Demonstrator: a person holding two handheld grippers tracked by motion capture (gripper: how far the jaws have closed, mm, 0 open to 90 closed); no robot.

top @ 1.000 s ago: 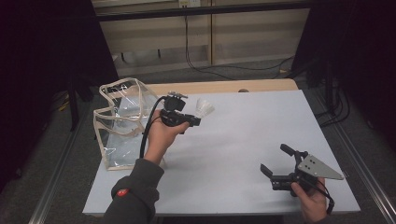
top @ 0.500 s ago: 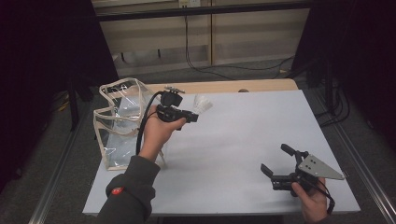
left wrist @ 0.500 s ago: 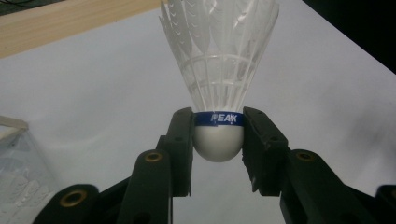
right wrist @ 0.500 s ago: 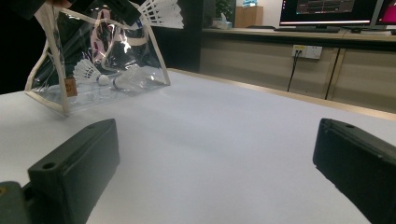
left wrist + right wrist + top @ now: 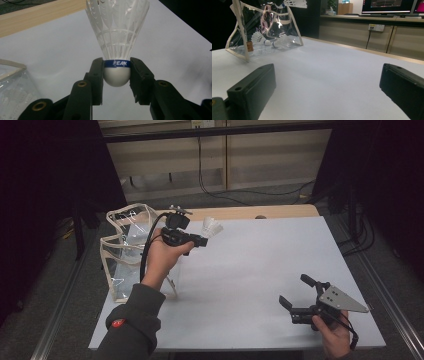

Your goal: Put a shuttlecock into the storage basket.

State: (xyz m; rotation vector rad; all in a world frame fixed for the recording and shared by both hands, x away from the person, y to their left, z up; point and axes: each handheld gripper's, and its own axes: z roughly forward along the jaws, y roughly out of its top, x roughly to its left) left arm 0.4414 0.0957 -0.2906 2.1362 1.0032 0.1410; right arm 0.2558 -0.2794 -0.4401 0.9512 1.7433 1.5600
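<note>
Above the table's far left, beside the clear bag (image 5: 127,252), your left gripper (image 5: 200,240) pinches the shuttlecock (image 5: 117,43) by its cork, sparing the feathers, likely for bagging, while your right gripper (image 5: 295,304) rests open near you.

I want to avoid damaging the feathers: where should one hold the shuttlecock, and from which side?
Grip the round white cork of the shuttlecock, just below its blue band, one finger on each side, as the left gripper does. The cork is firm; the feather skirt flares away, untouched.
</note>
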